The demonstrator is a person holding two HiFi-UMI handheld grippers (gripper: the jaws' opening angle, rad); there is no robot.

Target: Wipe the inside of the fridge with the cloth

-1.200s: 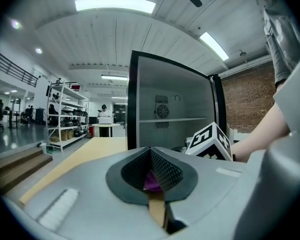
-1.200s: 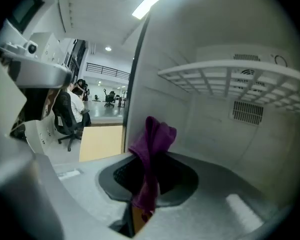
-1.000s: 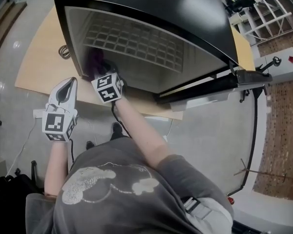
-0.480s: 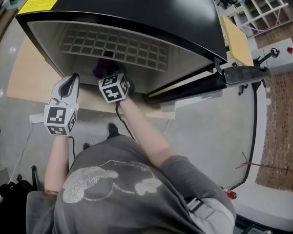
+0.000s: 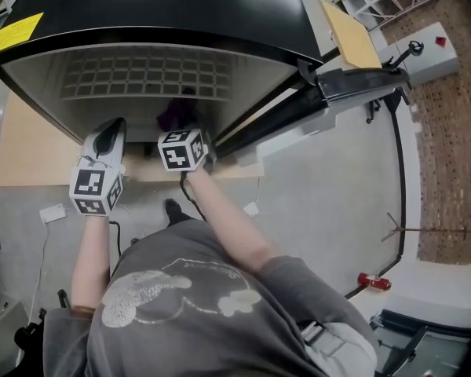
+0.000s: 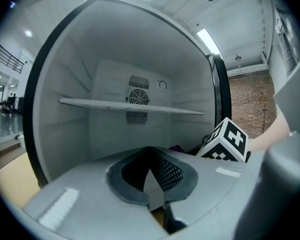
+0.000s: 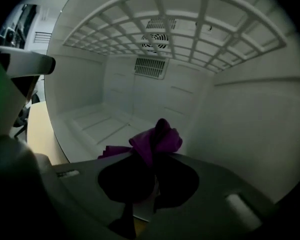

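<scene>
Cloth (image 7: 155, 141): purple, bunched, pinched at the tips of the right gripper (image 7: 152, 159). Most of it sticks out past the fingertips toward the back of the fridge (image 7: 240, 124), and a flap hangs off to the left. In the head view the cloth (image 5: 171, 115) is a dark purple patch just inside the fridge opening, ahead of the right gripper (image 5: 185, 132). It sits low in the compartment under the wire shelf (image 7: 180, 19), above the white floor and close to the right wall; can't tell if it touches either.

Writing: a yellow label (image 5: 14, 32) on the fridge's black top (image 5: 180, 14) at the left front corner, print too small to read. The marker cube (image 6: 226, 141) on the right gripper shows black-and-white square patterns, no words.

Right gripper: jaws clamped together on the cloth, no gap visible.

Left gripper (image 6: 150, 151): jaws closed tip to tip, nothing between them. In the head view the left gripper (image 5: 111, 132) is at the front edge of the opening, just left of the right gripper, not touching it. It faces the interior, where a shelf (image 6: 130, 105) crosses the back wall with a round fan grille (image 6: 138, 97) behind it.

The fridge stands on a wooden board (image 5: 31, 151), with the door (image 5: 353, 93) swung open on the right side.
</scene>
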